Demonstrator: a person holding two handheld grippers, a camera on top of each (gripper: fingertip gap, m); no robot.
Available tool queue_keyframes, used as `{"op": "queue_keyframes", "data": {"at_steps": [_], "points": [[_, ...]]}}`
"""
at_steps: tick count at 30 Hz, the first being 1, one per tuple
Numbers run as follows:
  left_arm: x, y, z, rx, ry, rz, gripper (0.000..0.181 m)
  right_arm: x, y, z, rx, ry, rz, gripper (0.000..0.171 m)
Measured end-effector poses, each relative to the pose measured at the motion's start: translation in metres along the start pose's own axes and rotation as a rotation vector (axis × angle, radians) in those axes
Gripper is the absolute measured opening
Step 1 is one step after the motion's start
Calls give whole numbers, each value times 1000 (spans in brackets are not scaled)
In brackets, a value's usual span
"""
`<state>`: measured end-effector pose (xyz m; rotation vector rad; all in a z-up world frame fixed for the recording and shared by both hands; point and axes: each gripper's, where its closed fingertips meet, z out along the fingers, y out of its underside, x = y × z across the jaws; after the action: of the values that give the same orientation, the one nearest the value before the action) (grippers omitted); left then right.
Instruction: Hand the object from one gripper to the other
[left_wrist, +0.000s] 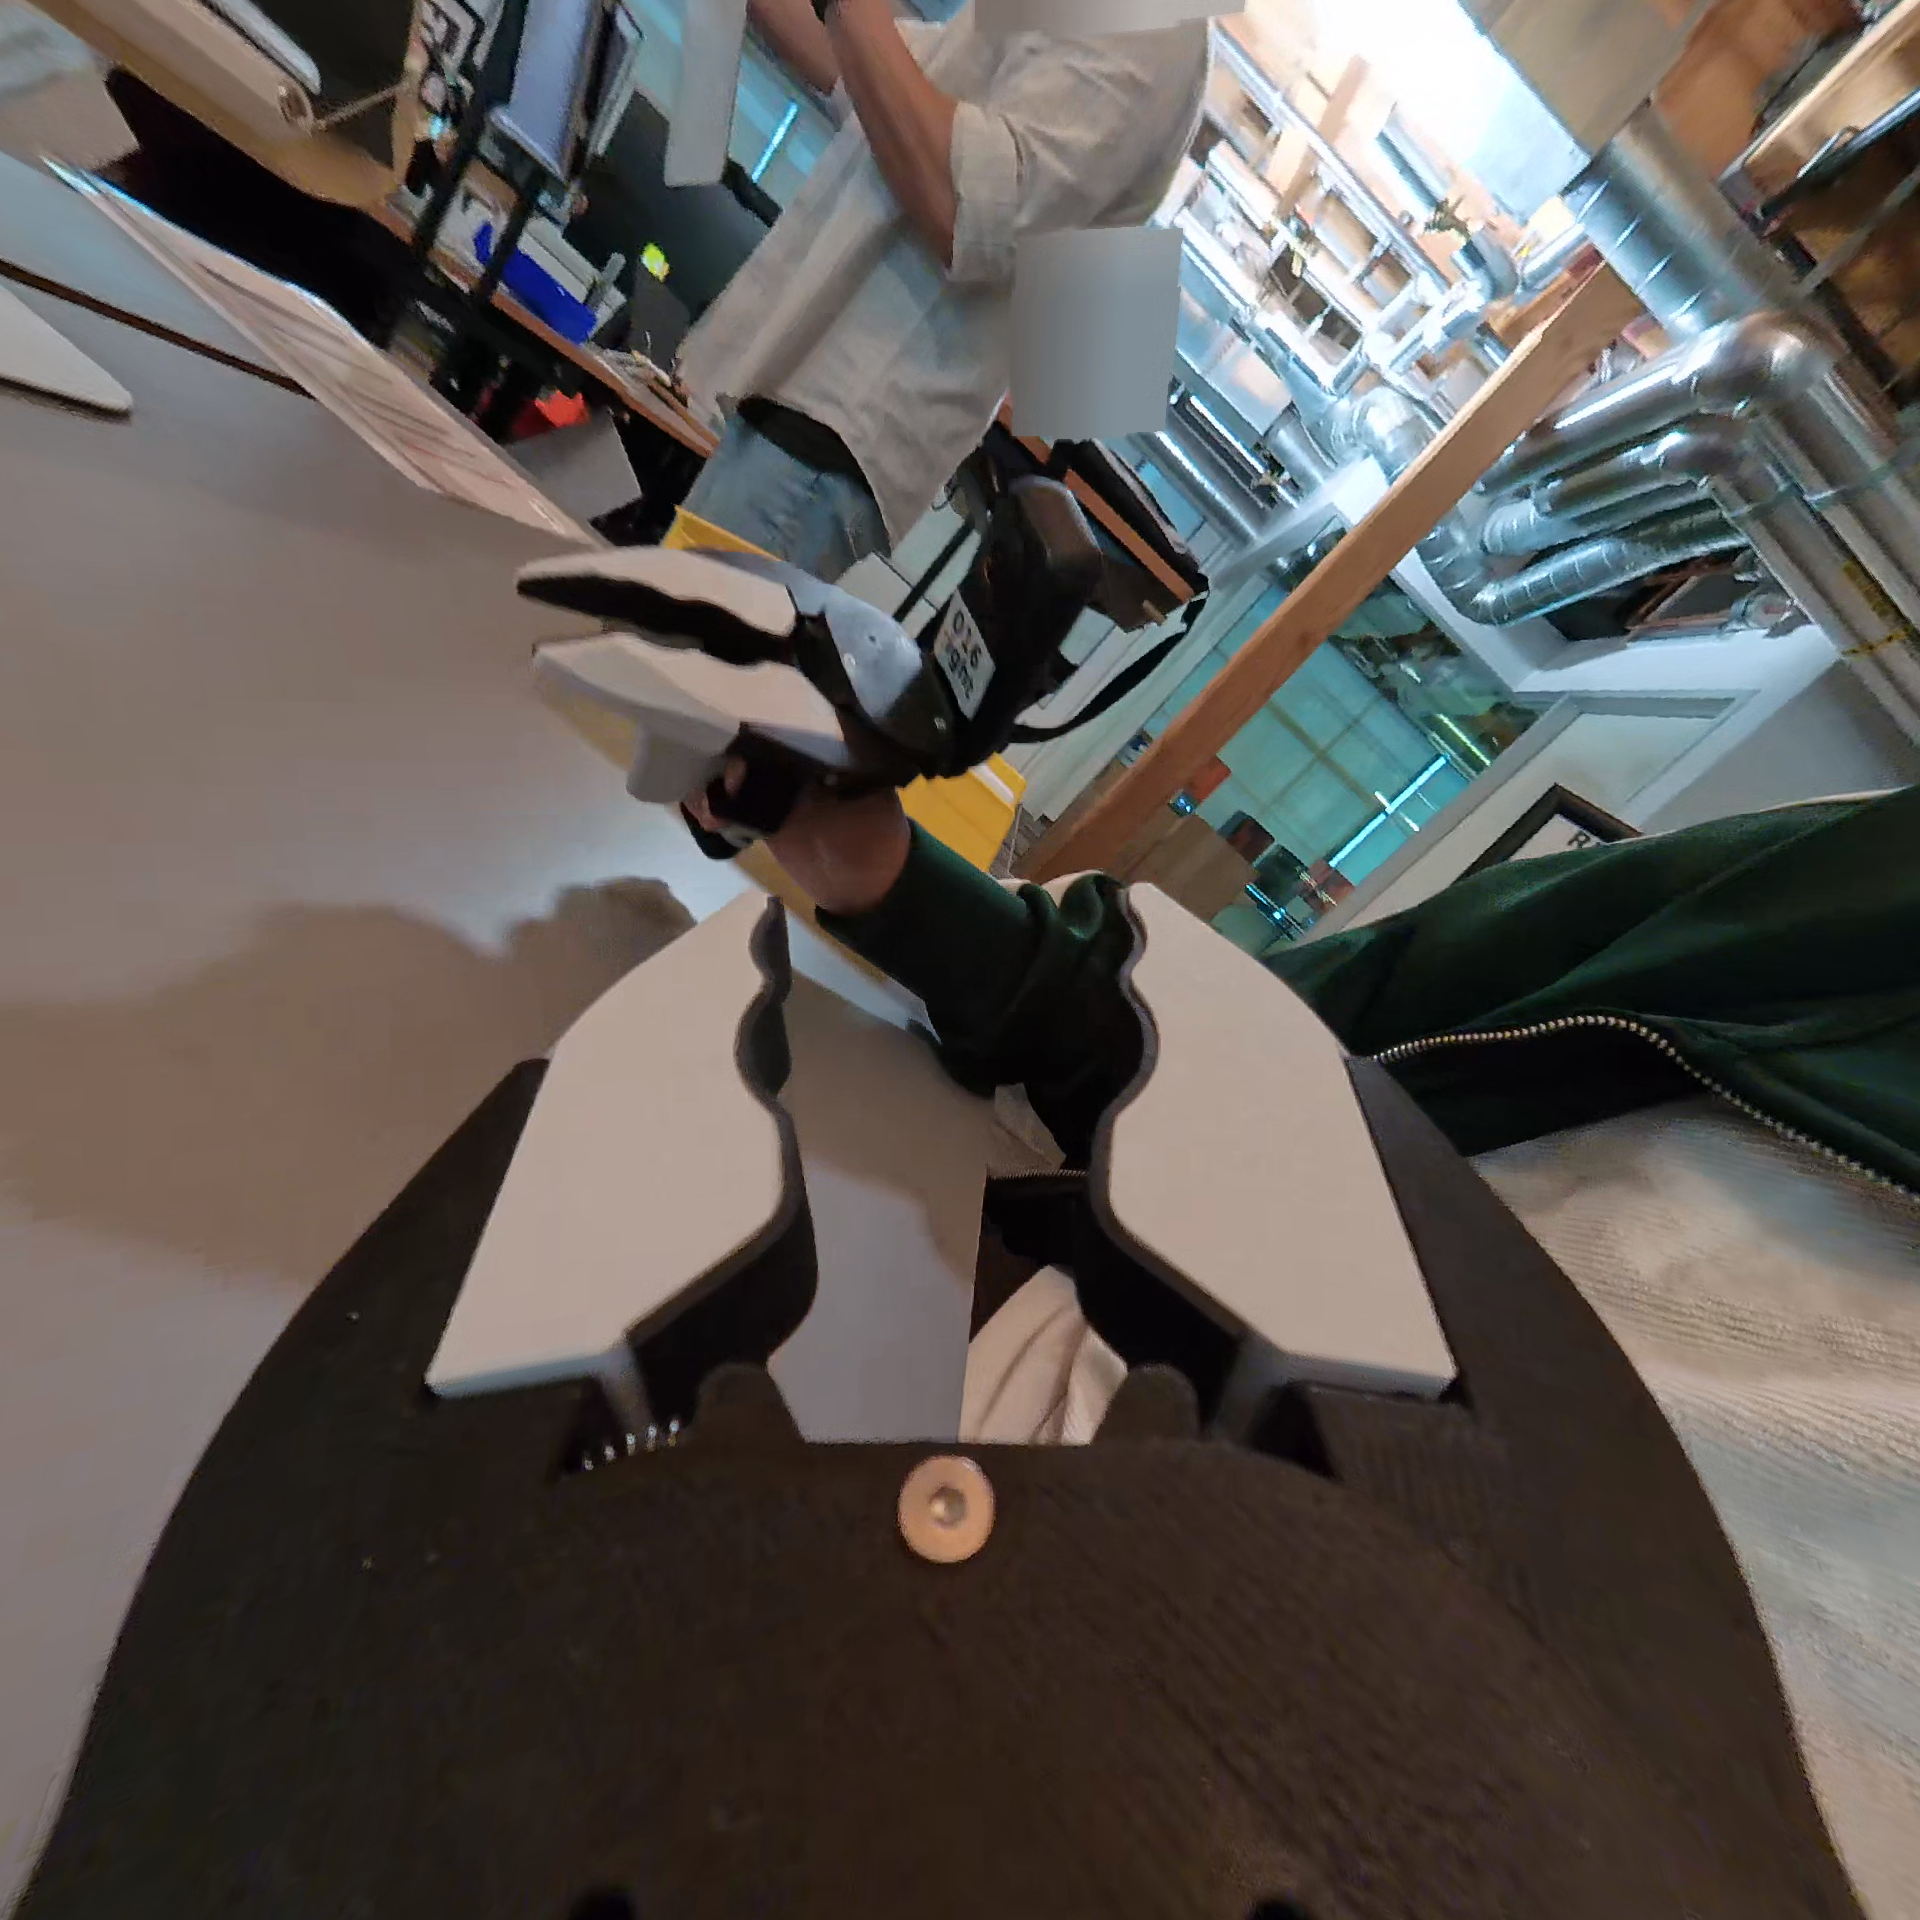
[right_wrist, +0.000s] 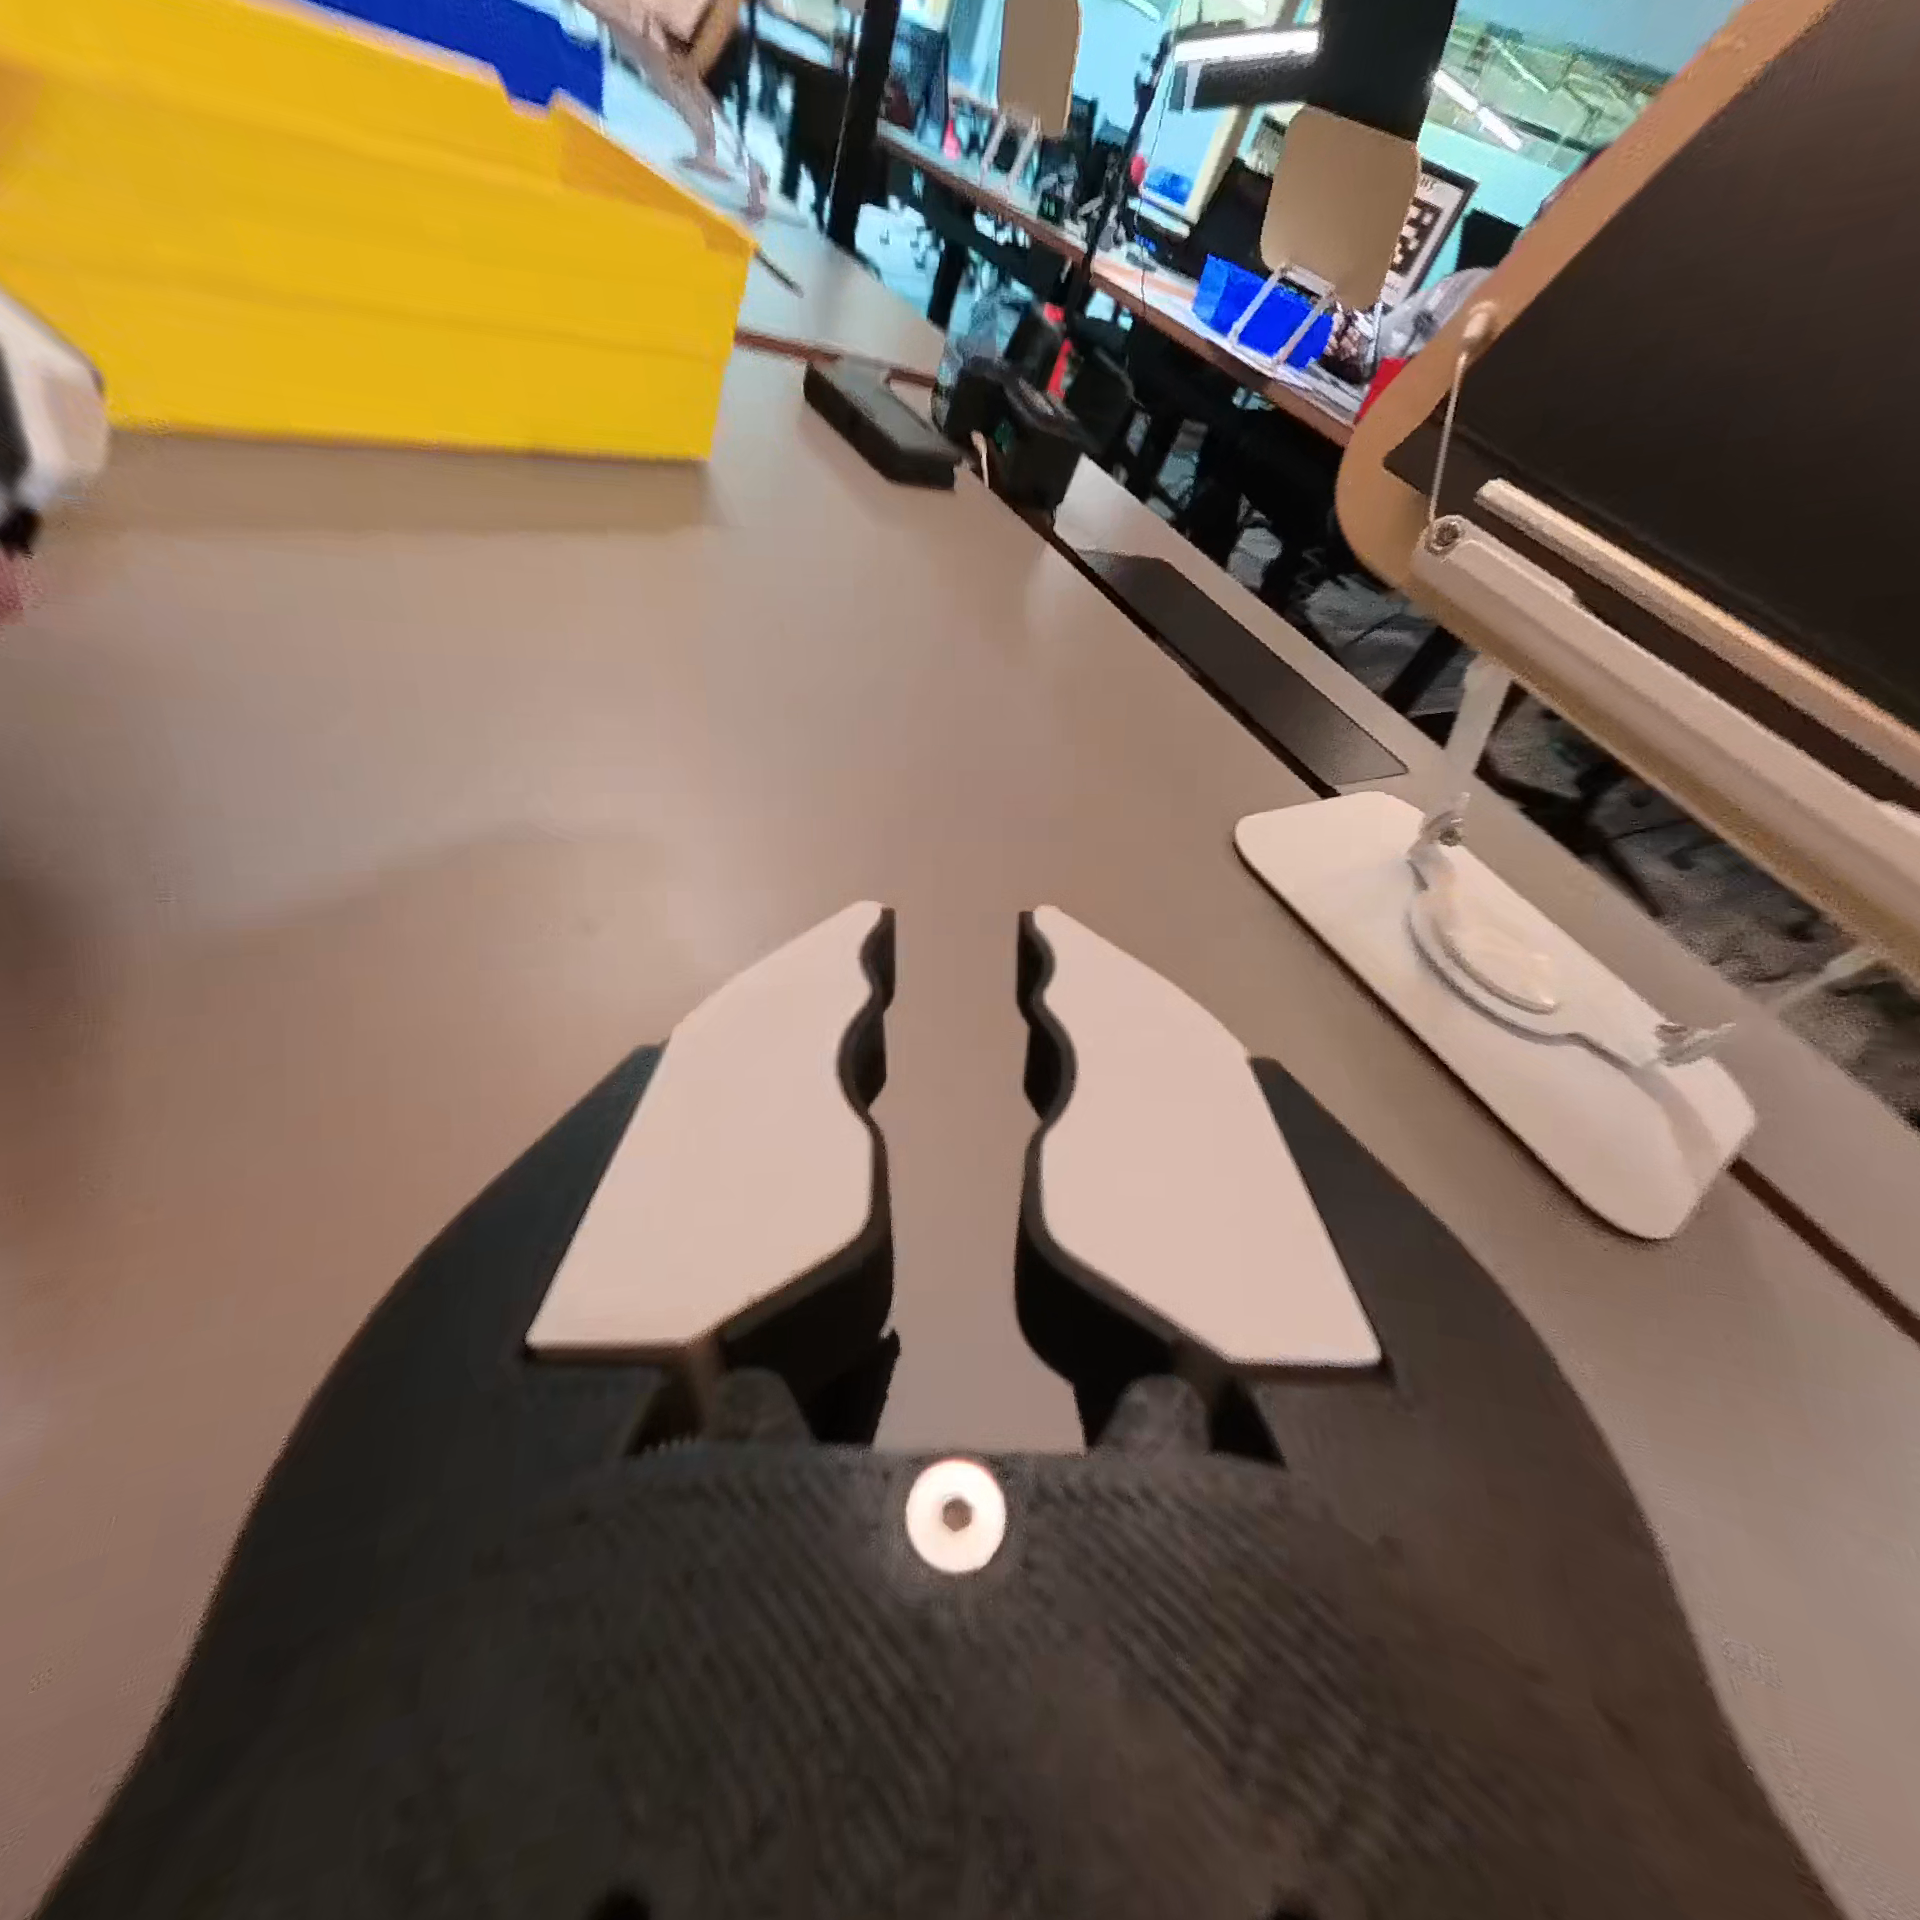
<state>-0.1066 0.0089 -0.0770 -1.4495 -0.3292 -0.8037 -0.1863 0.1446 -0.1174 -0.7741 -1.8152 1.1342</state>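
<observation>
My left gripper (left_wrist: 951, 909) is open wide with nothing between its grey fingers (left_wrist: 665, 1122); it points across the grey table (left_wrist: 260, 727) toward a green sleeve (left_wrist: 997, 966). My right gripper (right_wrist: 956, 920) hovers low over the table (right_wrist: 520, 779), its jaws a narrow gap apart with nothing between them. It also shows in the left wrist view (left_wrist: 535, 623), held in a hand, above the table and beyond my left gripper. No object to hand over shows in either view.
A yellow bin (right_wrist: 364, 291) stands at the far left of the right wrist view. A monitor (right_wrist: 1714, 364) on a white base (right_wrist: 1486, 997) stands at the right. A person in a light shirt (left_wrist: 883, 260) stands behind the table. A paper sheet (left_wrist: 364, 395) lies on it.
</observation>
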Motion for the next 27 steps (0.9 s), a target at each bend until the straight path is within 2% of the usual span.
{"op": "queue_keyframes", "data": {"at_steps": [1, 6, 11, 13, 15, 17, 19, 21, 23, 27], "points": [[-1, 0, -2, -10, 4, -13, 60, 4, -2, 1, 24, -12, 48, 24], [-3, -7, -11, 5, 12, -12, 59, 17, 2, 0, 59, -18, 202, 27], [2, -7, 4, -57, -17, 120, 56, 8, 5, -20, 86, -44, 331, 27], [13, -19, 9, -60, -8, 184, 52, 6, 4, -29, 103, -53, 351, 26], [29, -46, 1, -24, -16, 245, 51, 7, 3, -36, 116, -54, 366, 26], [46, -84, -25, 23, -57, 317, 49, 7, 5, -46, 118, -62, 394, 27], [49, -123, -66, 44, -168, 374, 43, 5, 9, -58, 112, -62, 415, 26], [43, -153, -113, 21, -271, 431, 26, 5, 15, -72, 95, -33, 411, 26], [20, -170, -159, -87, -373, 514, 14, 7, 21, -86, 72, 13, 397, 25], [-59, -168, -237, -469, -516, 568, 15, 18, 21, -106, 91, 92, 430, 25]]}}
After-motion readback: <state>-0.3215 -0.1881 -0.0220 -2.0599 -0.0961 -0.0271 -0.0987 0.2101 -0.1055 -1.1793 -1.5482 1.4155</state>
